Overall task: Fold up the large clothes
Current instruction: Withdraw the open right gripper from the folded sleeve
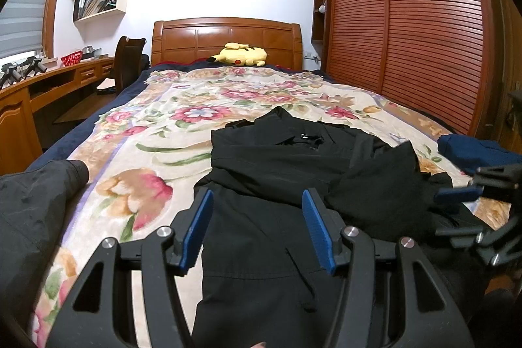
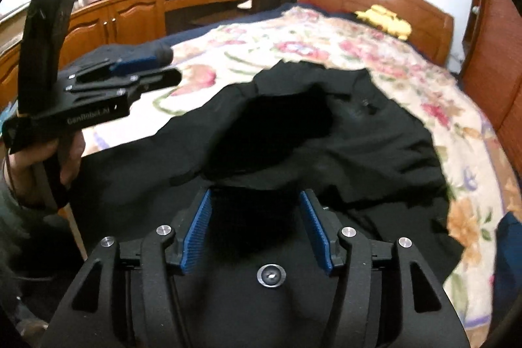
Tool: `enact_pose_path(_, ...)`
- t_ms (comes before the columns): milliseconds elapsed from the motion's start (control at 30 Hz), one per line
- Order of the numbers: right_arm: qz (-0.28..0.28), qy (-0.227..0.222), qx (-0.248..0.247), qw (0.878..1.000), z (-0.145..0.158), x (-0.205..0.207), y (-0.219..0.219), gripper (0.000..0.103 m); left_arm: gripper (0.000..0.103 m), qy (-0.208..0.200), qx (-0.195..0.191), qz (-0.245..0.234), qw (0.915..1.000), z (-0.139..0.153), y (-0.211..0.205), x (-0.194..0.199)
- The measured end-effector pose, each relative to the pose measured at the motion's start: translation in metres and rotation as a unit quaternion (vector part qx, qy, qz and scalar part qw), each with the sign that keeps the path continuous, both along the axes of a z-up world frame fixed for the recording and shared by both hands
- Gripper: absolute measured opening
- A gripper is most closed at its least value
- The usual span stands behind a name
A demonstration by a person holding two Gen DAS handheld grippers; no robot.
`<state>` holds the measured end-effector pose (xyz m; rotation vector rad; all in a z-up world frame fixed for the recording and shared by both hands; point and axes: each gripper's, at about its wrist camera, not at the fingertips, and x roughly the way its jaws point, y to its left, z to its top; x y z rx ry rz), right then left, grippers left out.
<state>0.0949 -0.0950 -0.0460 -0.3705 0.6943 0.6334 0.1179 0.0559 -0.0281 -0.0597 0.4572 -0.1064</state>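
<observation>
A large black jacket (image 1: pixel 277 162) lies spread on the floral bedspread (image 1: pixel 156 119), partly folded, with its collar toward the headboard. It also shows in the right wrist view (image 2: pixel 375 136). My left gripper (image 1: pixel 257 204) is open and empty, hovering just above the jacket's near part. My right gripper (image 2: pixel 257 201) is open and empty, low over the jacket's near hem. In the right wrist view the left gripper (image 2: pixel 143 67) is seen from the side at the left. In the left wrist view the right gripper (image 1: pixel 463 194) shows at the right edge.
A dark grey garment (image 1: pixel 36 201) lies at the bed's left edge and a folded navy garment (image 1: pixel 473 152) at its right edge. A yellow plush toy (image 1: pixel 239 54) rests by the wooden headboard (image 1: pixel 225 38). A desk (image 1: pixel 49 87) stands left, a slatted wardrobe (image 1: pixel 407 22) right.
</observation>
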Motion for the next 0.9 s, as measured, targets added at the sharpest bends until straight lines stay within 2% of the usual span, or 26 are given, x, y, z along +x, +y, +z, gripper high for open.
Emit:
enact_pose_path(167, -0.027, -0.015, 0.002, 1.0, 0.005, 0.01, -0.018, 0.057, 0.056, 0.0, 0.0, 0.001, 1.0, 0.0, 0.002, 0.0)
enact_pose_path(367, -0.068, -0.006, -0.013, 0.998, -0.01, 0.039, -0.034, 0.057, 0.056, -0.001, -0.001, 0.002, 1.0, -0.001, 0.002, -0.002)
enact_pose_path(500, -0.086, -0.011, -0.004, 0.996, -0.009, 0.058, -0.04, 0.057, 0.056, -0.002, 0.0, 0.002, 1.0, -0.001, 0.002, -0.002)
enact_pose_path(767, -0.105, -0.019, 0.021, 0.994, 0.006, 0.098, -0.018, 0.057, 0.056, -0.004, -0.006, 0.011, 0.9999, 0.0, 0.011, -0.004)
enact_pose_path(900, -0.11, 0.009, 0.016, 0.994, -0.003, 0.125, 0.0, 0.057, 0.056, -0.002, -0.008, 0.014, 0.9999, -0.002, 0.015, -0.005)
